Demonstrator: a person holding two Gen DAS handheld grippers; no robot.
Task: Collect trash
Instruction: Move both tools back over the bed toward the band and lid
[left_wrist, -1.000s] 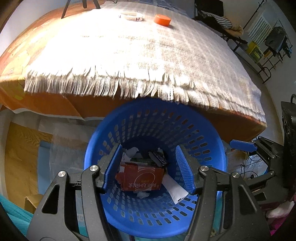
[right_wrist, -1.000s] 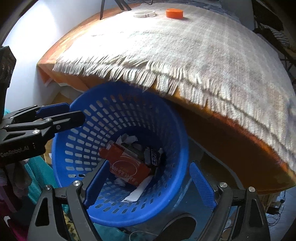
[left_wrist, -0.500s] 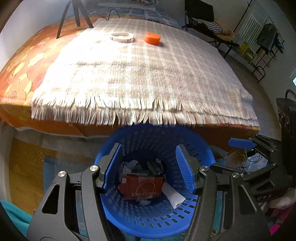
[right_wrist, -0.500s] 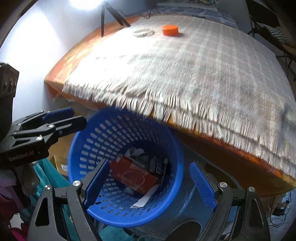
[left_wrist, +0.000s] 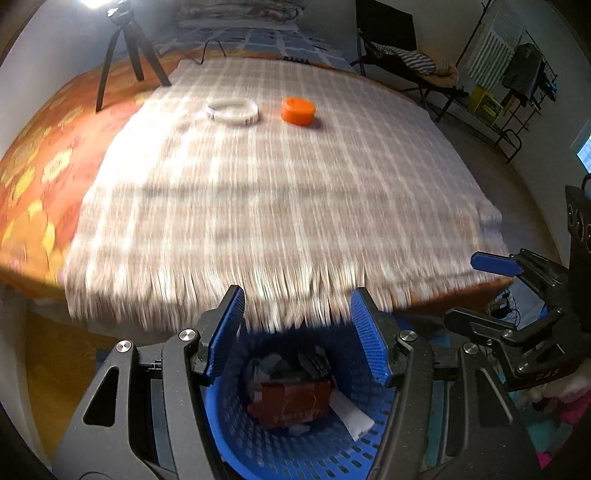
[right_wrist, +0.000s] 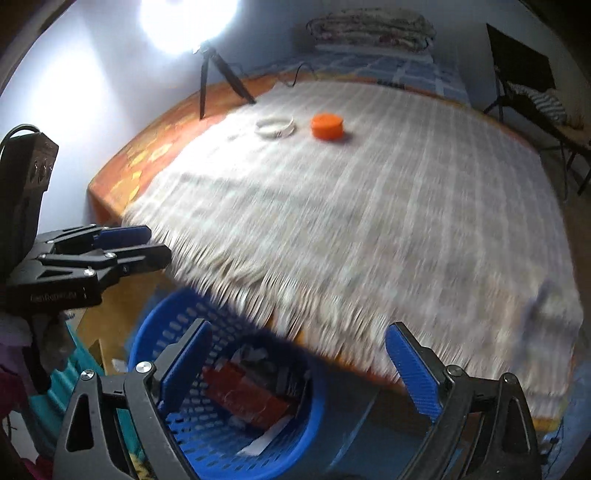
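A blue perforated basket (left_wrist: 258, 443) (right_wrist: 177, 328) stands on the floor under the table's fringed edge. It holds a red carton (left_wrist: 291, 402) (right_wrist: 247, 398), white paper scraps and a dark wrapper. My left gripper (left_wrist: 297, 332) is open above the basket with nothing between its fingers. My right gripper (right_wrist: 299, 358) is also open and empty, above and right of the basket. Far across the checked cloth (left_wrist: 277, 184) lie an orange cap (left_wrist: 297, 110) (right_wrist: 326, 126) and a white tape ring (left_wrist: 232, 110) (right_wrist: 276, 127).
A black tripod (left_wrist: 129, 48) (right_wrist: 218, 79) stands at the table's far left, with a bright lamp above it. A chair with striped fabric (left_wrist: 402, 55) and a rack (left_wrist: 517, 85) are at the far right. The other gripper shows at each view's side.
Both grippers have risen and tilted up from the basket toward the tabletop. The basket has slid to the bottom of both views; the cap and tape ring look nearer.
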